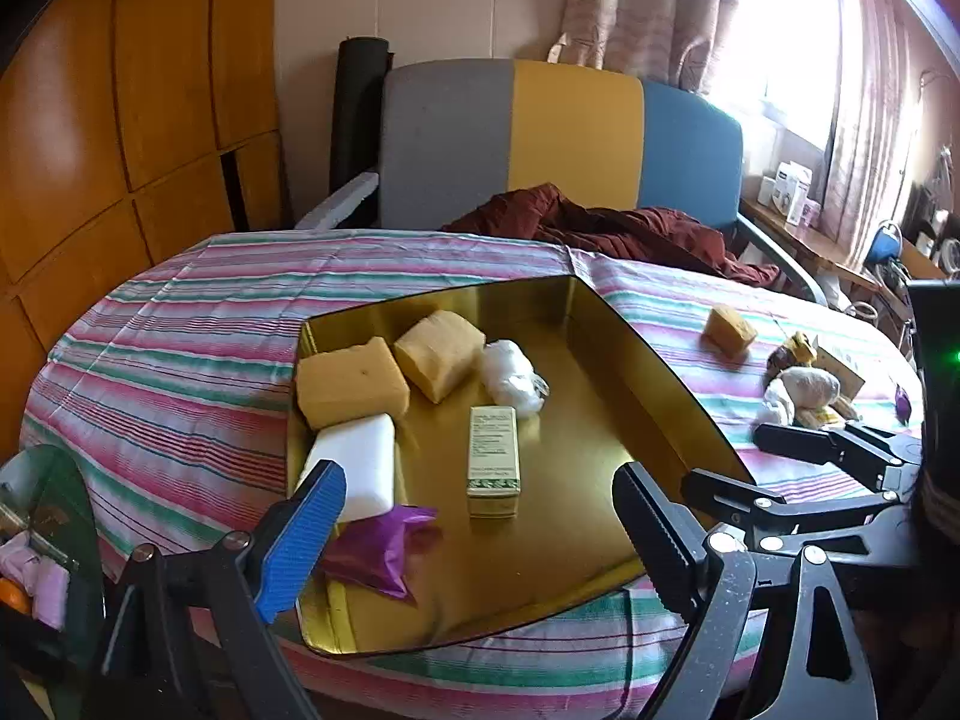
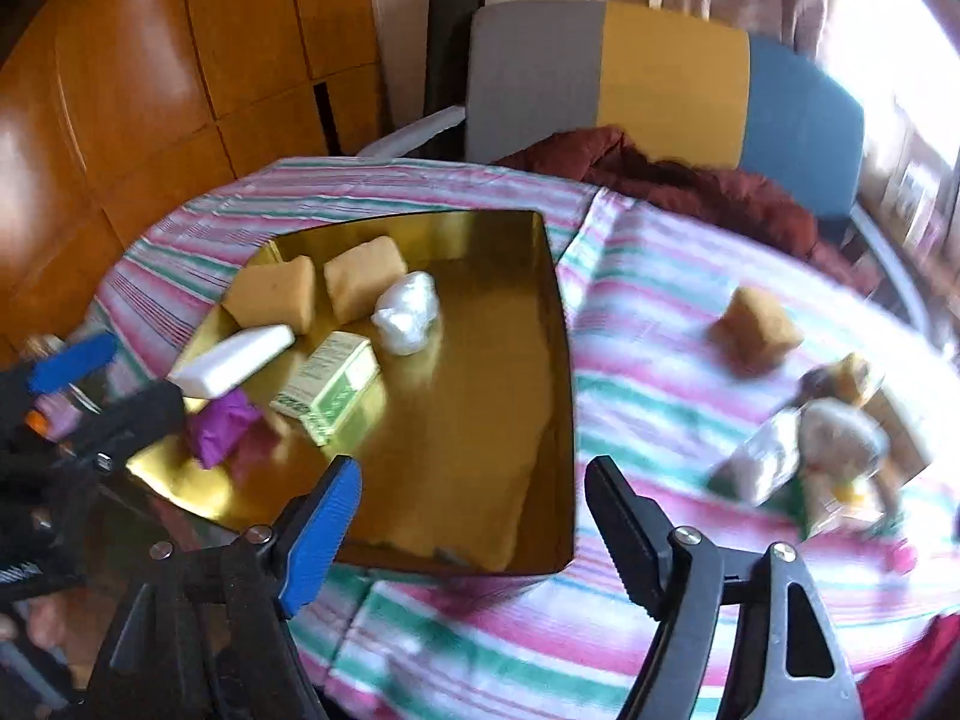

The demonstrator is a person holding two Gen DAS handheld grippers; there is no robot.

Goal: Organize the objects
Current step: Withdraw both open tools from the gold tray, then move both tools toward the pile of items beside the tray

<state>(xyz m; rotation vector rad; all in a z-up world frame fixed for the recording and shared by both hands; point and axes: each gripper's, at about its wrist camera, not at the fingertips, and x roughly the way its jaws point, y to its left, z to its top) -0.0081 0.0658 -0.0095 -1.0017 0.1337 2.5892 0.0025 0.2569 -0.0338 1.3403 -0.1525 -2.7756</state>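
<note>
A gold tray (image 1: pixel 606 324) (image 2: pixel 555 324) lies on the striped tablecloth. It holds two yellow sponges (image 1: pixel 354 384) (image 2: pixel 276 300), a white soap bar (image 1: pixel 360 468) (image 2: pixel 234 363), a white plastic wad (image 1: pixel 510 375) (image 2: pixel 408 312), a green box (image 1: pixel 493 459) (image 2: pixel 327 387) and a purple packet (image 1: pixel 378 546) (image 2: pixel 222 426). A third sponge (image 1: pixel 729 330) (image 2: pixel 756 321) and a small heap of items (image 1: pixel 804 387) (image 2: pixel 828 438) lie on the cloth to the right. My left gripper (image 1: pixel 480 540) is open and empty over the tray's near edge. My right gripper (image 2: pixel 474 528) is open and empty over the tray's near right corner; it also shows in the left wrist view (image 1: pixel 774 462).
A grey, yellow and blue chair (image 1: pixel 564 138) (image 2: pixel 666 90) stands behind the table with a dark red cloth (image 1: pixel 606 222) (image 2: pixel 690 180) on it. Wooden cabinets (image 1: pixel 120 120) stand at the left. A shelf with boxes (image 1: pixel 792 192) runs under the window at the right.
</note>
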